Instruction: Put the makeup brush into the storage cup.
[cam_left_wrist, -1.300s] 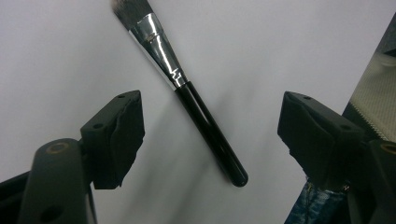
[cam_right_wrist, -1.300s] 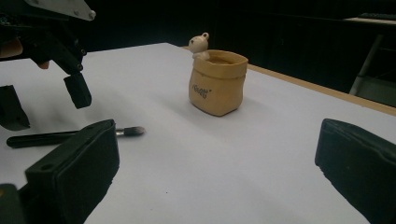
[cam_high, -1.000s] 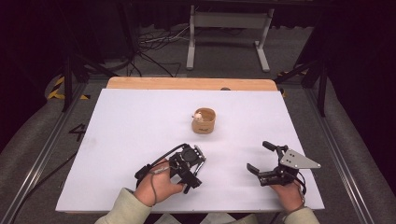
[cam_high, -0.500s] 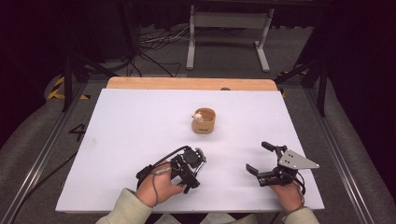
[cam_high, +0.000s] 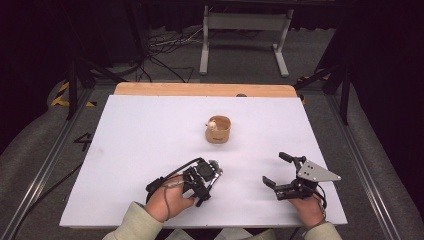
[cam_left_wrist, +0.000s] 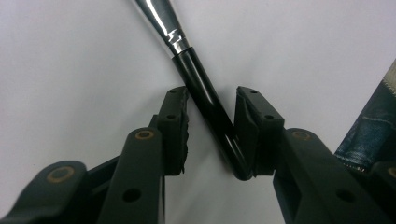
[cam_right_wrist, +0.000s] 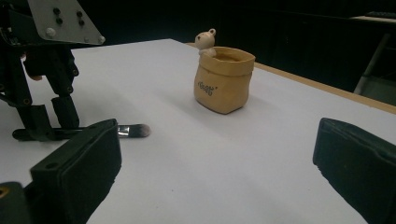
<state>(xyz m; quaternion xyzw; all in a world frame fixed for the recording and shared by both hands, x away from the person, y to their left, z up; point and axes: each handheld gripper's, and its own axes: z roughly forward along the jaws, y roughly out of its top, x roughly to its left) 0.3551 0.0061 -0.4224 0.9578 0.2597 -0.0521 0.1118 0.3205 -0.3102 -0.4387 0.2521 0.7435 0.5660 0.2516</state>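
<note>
A makeup brush with a black handle (cam_left_wrist: 205, 93) and silver ferrule lies flat on the white table (cam_high: 150, 130). My left gripper (cam_left_wrist: 212, 91) points down over the brush, and the handle runs slantwise between its jaws. The jaws have just been closing on it, with gaps still showing beside the handle. The right gripper view shows that gripper (cam_right_wrist: 49, 123) standing over the brush (cam_right_wrist: 135, 130). My right gripper (cam_high: 274, 168) rests at the front right, open, with nothing between its jaws. A tan pouch-shaped cup (cam_high: 218, 130) with a small bear on its rim stands mid-table.
A wooden strip (cam_high: 200, 89) edges the table's far side. A metal stand (cam_high: 242, 30) and loose cables lie on the floor beyond it. A denim-clad leg (cam_left_wrist: 373, 130) shows at the right of the left gripper view.
The left gripper's jaws have drawn closer together over the brush. Both hands have kept their places.
</note>
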